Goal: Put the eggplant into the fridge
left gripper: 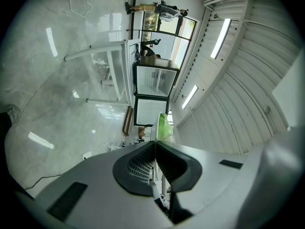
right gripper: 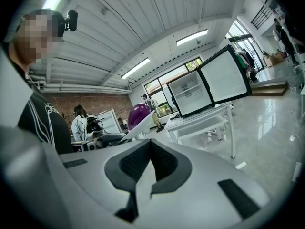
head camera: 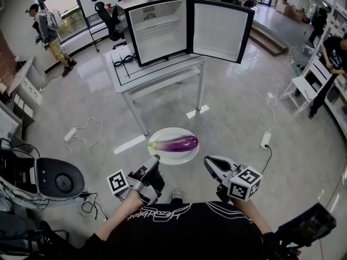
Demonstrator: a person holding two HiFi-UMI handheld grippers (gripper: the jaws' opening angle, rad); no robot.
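The left claw (left gripper: 155, 143) is shut tight on the thin rim of the round white plate (head camera: 172, 132). The right claw (right gripper: 149, 142) pinches the rim on the other side the same way. The plate hangs between them over the shiny grey floor (head camera: 244, 107).

The long purple eggplant (head camera: 181, 143) lies across the plate, with its green end toward the left claw.

Each claw has a cube (head camera: 117, 182) with black-and-white square marks. The person's black shirt (head camera: 184, 232) has curly white writing that I cannot read.

Far from the plate, the small black fridge (head camera: 162, 28) stands on a white table (head camera: 162, 69). Its door is wide open and it is white inside.
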